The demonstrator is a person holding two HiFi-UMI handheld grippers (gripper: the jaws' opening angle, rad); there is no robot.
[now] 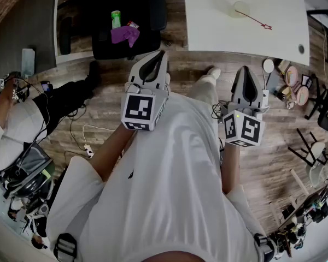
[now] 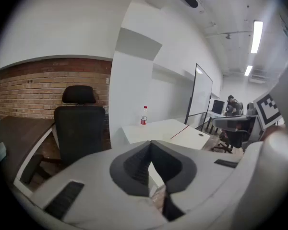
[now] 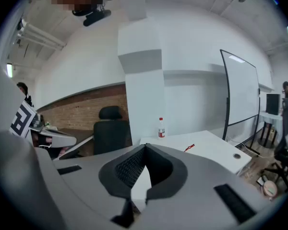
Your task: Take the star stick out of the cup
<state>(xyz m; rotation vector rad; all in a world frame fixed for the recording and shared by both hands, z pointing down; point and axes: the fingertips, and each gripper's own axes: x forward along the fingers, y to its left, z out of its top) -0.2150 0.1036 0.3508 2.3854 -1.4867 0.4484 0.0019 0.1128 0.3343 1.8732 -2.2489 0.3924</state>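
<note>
The star stick (image 1: 256, 19) lies flat on the white surface (image 1: 218, 31), up at one o'clock in the head view. Its star end points toward four o'clock and its other end lies by a clear bottle (image 1: 238, 8) (red label, seen from my tool views). I cannot tell whether the stick touches the bottle.

Both tools are well short of the surface, over the wooden floor (image 1: 284, 146). My left tool (image 1: 163, 53) is clenched with its pads meeting at the tip and nothing between them, and it aims at the surface's near edge. My right tool (image 1: 245, 69) is clenched the same way, empty too, with the stick ahead of it at twelve o'clock.

At eleven o'clock a black chair (image 1: 101, 37) carries a purple cloth (image 1: 124, 34). A person (image 1: 11, 130) is at nine o'clock.
</note>
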